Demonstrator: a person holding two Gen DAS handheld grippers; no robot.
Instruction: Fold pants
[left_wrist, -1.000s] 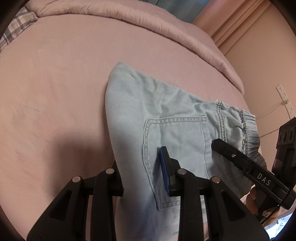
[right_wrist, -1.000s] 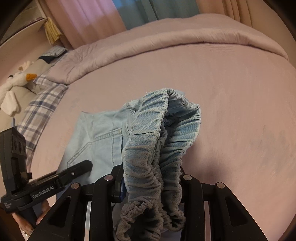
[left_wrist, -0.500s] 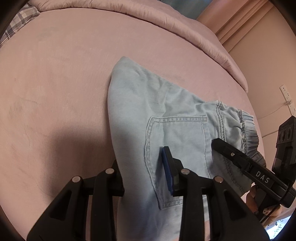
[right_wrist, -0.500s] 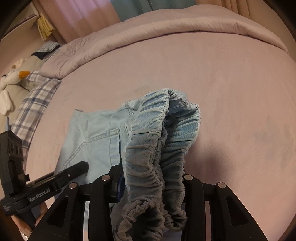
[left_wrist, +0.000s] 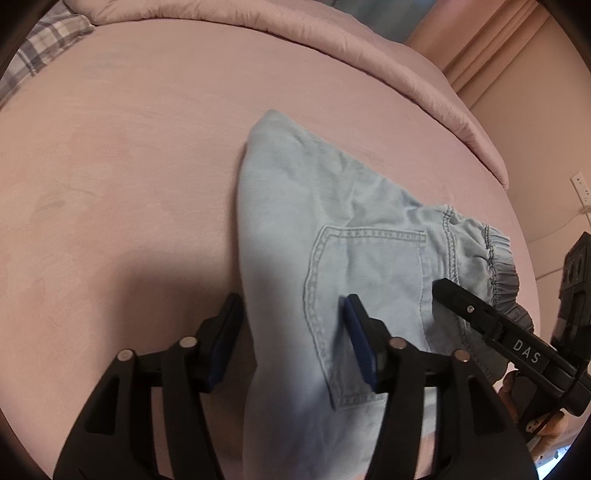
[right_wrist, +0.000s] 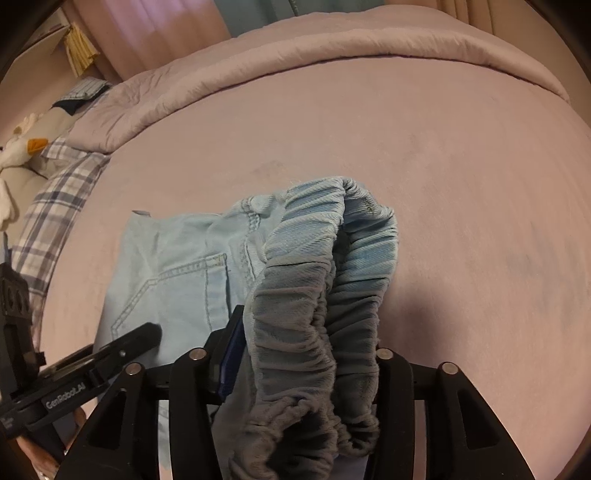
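Left wrist view: light blue pants (left_wrist: 332, 229) lay on the pink bed (left_wrist: 129, 147).
Left gripper (left_wrist: 291, 314) was open around the fabric at center bottom; right gripper (right_wrist: 310, 332) pinched the stretchy waistband (right_wrist: 325, 295).

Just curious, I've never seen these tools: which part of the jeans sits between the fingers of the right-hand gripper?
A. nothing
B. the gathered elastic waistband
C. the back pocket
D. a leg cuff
B: the ruched elastic waistband of the pants bunches between the right gripper fingers.

Light blue denim pants (left_wrist: 332, 206), pink bedsheet (left_wrist: 129, 166), grey-and-white plaid pillow (right_wrist: 55, 206), black gripper (left_wrist: 291, 339)
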